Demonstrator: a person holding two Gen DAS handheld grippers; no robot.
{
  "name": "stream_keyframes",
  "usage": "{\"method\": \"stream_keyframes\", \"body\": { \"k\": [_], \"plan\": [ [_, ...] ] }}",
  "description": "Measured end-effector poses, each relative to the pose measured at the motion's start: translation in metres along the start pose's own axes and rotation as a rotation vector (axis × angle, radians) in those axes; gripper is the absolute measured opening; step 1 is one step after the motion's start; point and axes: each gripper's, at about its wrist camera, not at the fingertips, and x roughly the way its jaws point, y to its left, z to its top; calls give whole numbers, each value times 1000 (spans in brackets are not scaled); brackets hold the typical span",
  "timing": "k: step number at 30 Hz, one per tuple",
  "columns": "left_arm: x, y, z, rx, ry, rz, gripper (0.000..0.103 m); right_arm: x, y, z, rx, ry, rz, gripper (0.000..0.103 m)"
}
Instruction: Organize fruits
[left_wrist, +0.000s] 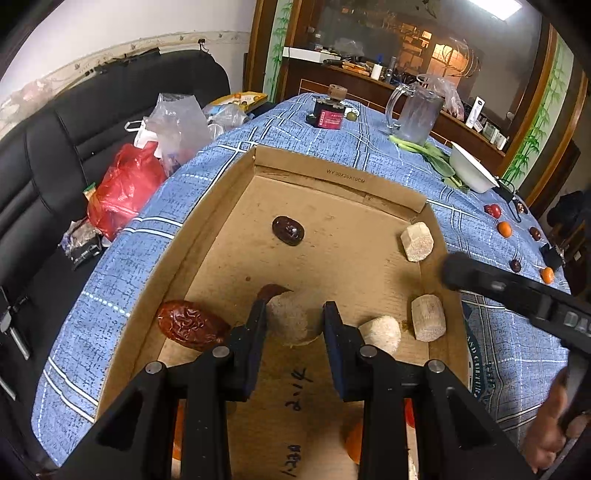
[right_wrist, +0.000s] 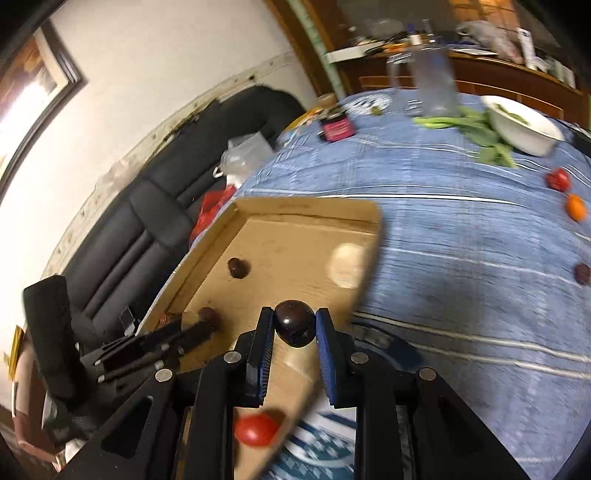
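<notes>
A shallow cardboard box lies on the blue checked tablecloth. In it lie a dark round fruit, a wrinkled red date and several pale chunks. My left gripper is shut on a pale chunk low in the box. My right gripper is shut on a dark round fruit, held above the box's near right edge. A red tomato lies in the box under it. Loose fruits lie on the cloth to the right.
A glass jug, green vegetables and a white bowl stand at the far right. A small dark jar stands at the back. A black sofa with plastic bags lies left of the table.
</notes>
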Motion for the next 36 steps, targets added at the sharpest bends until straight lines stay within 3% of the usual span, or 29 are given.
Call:
{"method": "stream_keyframes", "body": {
  "k": [9, 12, 14, 25, 29, 36],
  "plan": [
    [2, 1, 1, -4, 12, -9, 31, 48, 13, 7, -49, 74, -66, 26],
    [2, 5, 2, -21, 15, -15, 42, 49, 11, 7, -45, 66, -75, 26],
    [-1, 6, 1, -26, 4, -21, 50, 47, 10, 6, -32, 60, -65, 26],
    [-32, 5, -2, -33, -54, -21, 61, 18, 13, -2, 4, 12, -38, 28],
    [-46, 0, -5, -17, -83, -10, 66, 11, 15, -6, 16, -8, -36, 43],
    [-72, -7, -13, 22, -131, 21, 67, -7, 20, -11, 12, -49, -49, 43]
  ]
}}
